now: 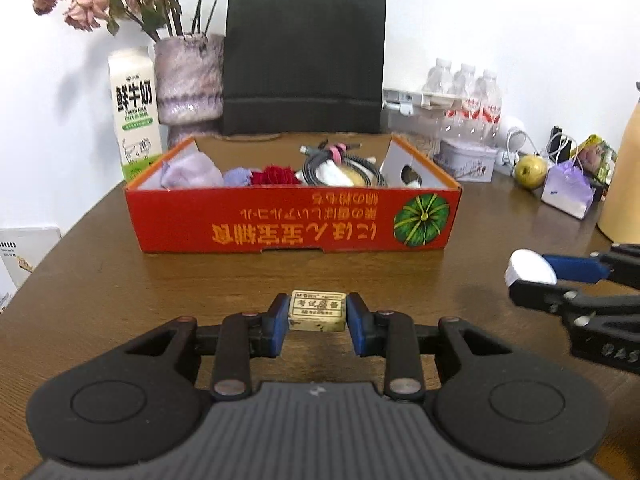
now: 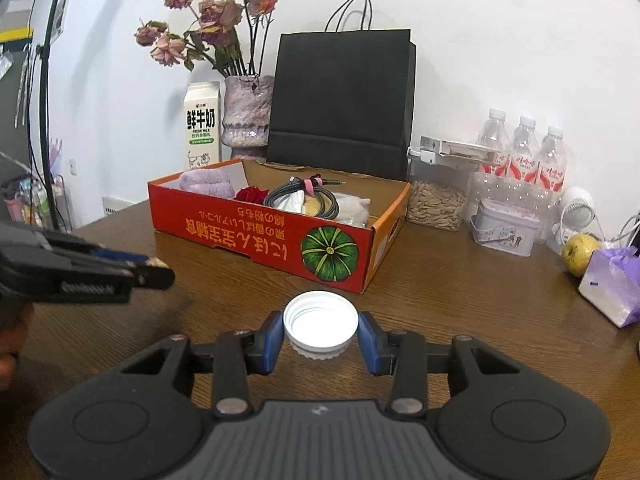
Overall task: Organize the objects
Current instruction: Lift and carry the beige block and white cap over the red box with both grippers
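1. Right now the left tool (image 1: 317,316) has its blue pads pressed on both short ends of a worn eraser (image 1: 317,311), which sits between them just above the brown wooden desk (image 1: 100,280); whether it has left the surface I cannot tell.
2. Meanwhile the right tool (image 2: 320,330) is clamped on a white bottle cap (image 2: 320,325), open side up, one pad on each side of its rim.
3. From the left wrist view, the right tool appears at 3 o'clock with the cap seen edge-on; from the right wrist view, the left tool shows at 9 o'clock.
4. Straight ahead at 12 o'clock of both tools stands a red cardboard box (image 1: 292,220) printed with a green pumpkin, well apart from the tools.
5. Inside the box lie a lilac cloth (image 1: 188,170), a red fabric flower (image 1: 274,176) and a coiled cable (image 1: 340,164) bound with a pink tie.
6. Behind the box, a black paper bag (image 1: 304,60) stands upright at 12 o'clock, with a vase of dried roses (image 1: 188,80) and a milk carton (image 1: 134,116) at 11 o'clock.
7. Toward 2 o'clock stand three water bottles (image 1: 468,96), a small tin (image 1: 468,158) and a yellow-green pear (image 1: 530,170).
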{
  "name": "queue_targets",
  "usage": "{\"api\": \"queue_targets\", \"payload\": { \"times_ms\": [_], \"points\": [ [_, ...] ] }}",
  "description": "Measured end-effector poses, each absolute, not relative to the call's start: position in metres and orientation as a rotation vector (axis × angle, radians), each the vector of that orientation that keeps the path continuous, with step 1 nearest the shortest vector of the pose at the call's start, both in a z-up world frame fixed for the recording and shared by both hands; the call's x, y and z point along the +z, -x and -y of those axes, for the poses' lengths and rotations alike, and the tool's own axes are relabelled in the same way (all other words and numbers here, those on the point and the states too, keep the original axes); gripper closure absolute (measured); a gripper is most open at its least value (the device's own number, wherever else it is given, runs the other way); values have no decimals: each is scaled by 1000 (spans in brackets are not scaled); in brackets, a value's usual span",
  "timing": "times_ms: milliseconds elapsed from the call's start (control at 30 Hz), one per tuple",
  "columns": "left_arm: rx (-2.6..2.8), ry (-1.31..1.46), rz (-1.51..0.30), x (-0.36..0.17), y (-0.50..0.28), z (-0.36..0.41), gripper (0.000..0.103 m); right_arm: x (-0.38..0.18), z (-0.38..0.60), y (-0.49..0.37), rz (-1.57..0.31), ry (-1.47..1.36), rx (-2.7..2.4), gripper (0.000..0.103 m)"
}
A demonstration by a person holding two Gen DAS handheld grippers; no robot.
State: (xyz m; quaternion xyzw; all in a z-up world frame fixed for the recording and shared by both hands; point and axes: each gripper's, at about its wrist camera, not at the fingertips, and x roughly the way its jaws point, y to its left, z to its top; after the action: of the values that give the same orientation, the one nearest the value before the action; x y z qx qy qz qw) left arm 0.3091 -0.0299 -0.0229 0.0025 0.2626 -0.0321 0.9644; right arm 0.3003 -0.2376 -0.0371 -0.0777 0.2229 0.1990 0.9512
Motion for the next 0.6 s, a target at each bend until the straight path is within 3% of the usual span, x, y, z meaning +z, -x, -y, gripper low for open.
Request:
{"api": "queue_targets", "payload": {
  "times_ms": [600],
  "points": [
    [-10, 31, -406, 6, -284, -11, 72, -19, 176, -286, -404, 110, 420, 64]
  ]
}}
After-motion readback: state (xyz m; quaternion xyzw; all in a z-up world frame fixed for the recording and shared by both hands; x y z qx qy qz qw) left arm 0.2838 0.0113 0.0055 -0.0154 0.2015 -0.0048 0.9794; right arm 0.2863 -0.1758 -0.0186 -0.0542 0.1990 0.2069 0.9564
